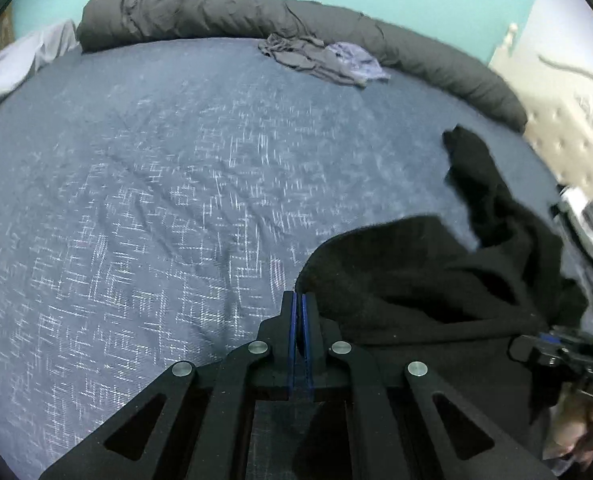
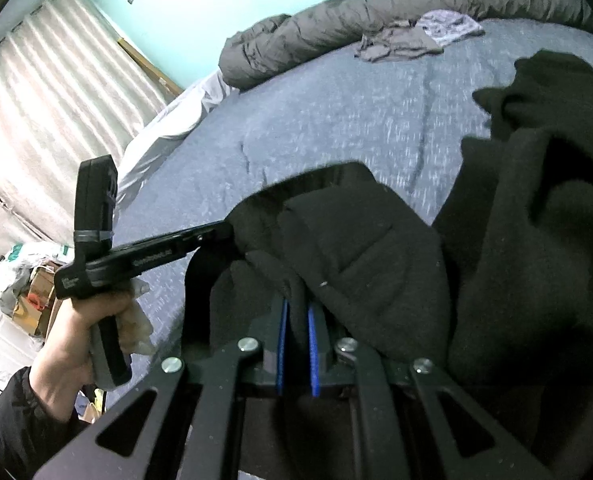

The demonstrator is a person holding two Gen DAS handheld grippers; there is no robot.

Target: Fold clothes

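A black fleece garment (image 1: 416, 272) (image 2: 516, 220) lies bunched on the blue-grey bedspread (image 1: 156, 180) (image 2: 336, 120). In the left wrist view my left gripper (image 1: 299, 298) is shut, with the garment's left edge pinched at its tips. The right wrist view shows the same left gripper (image 2: 220, 236), held by a hand (image 2: 76, 332), biting that edge. My right gripper (image 2: 296, 312) is shut on a fold of the black cloth, which bulges up between its blue pads (image 2: 314, 344). Part of the right gripper (image 1: 536, 346) shows at the far right, half hidden by cloth.
A rolled dark grey duvet (image 1: 216, 12) (image 2: 376, 12) runs along the bed's far side. A small heap of grey and lavender clothes (image 1: 320, 58) (image 2: 416, 36) lies beside it. A pale tufted headboard (image 1: 568, 132), a curtain (image 2: 36, 100) and floor clutter (image 2: 28, 280) flank the bed.
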